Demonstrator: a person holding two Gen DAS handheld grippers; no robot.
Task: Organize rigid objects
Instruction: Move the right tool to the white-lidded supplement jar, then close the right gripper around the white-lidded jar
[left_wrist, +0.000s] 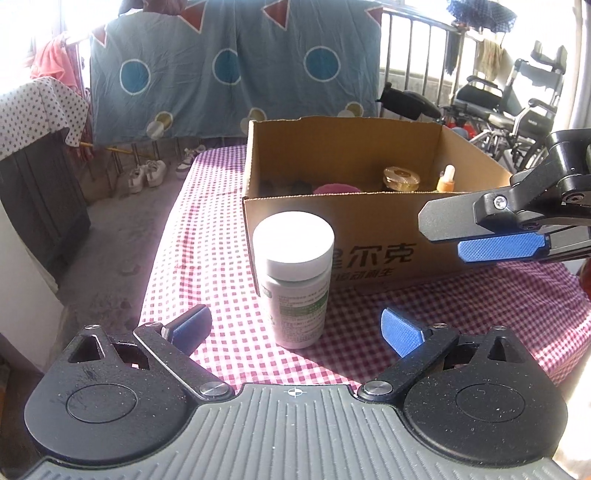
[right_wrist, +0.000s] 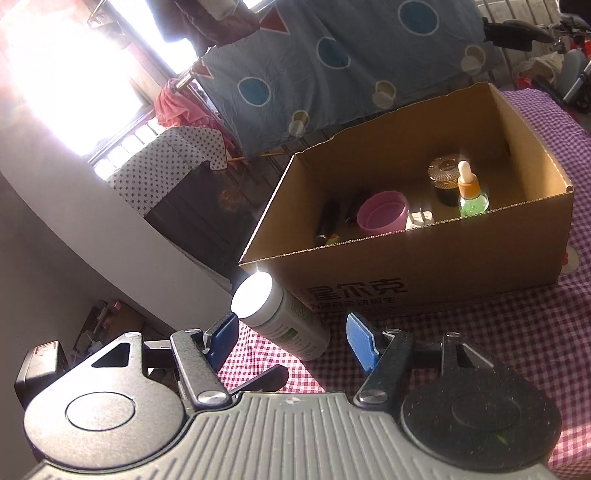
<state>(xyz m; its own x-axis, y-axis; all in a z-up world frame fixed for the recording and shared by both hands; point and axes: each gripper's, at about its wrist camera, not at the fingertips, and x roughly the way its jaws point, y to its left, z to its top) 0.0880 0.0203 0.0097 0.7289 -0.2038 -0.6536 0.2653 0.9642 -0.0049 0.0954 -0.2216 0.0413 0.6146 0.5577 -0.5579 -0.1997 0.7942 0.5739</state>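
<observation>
Left wrist view shows a white-capped bottle (left_wrist: 295, 280) upright on the checked tablecloth (left_wrist: 480, 306), just before the cardboard box (left_wrist: 369, 229), between the wide, empty left gripper (left_wrist: 295, 332); the right gripper (right_wrist: 291, 339) also gapes empty.

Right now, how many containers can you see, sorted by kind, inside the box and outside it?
Bottles: 2, the white pill bottle on the cloth, the dropper bottle in the cardboard box
Jars: 1, gold-lidded jar
Cups: 1, pink cup
Total: 4. Dark things beside the cup are unclear.
</observation>
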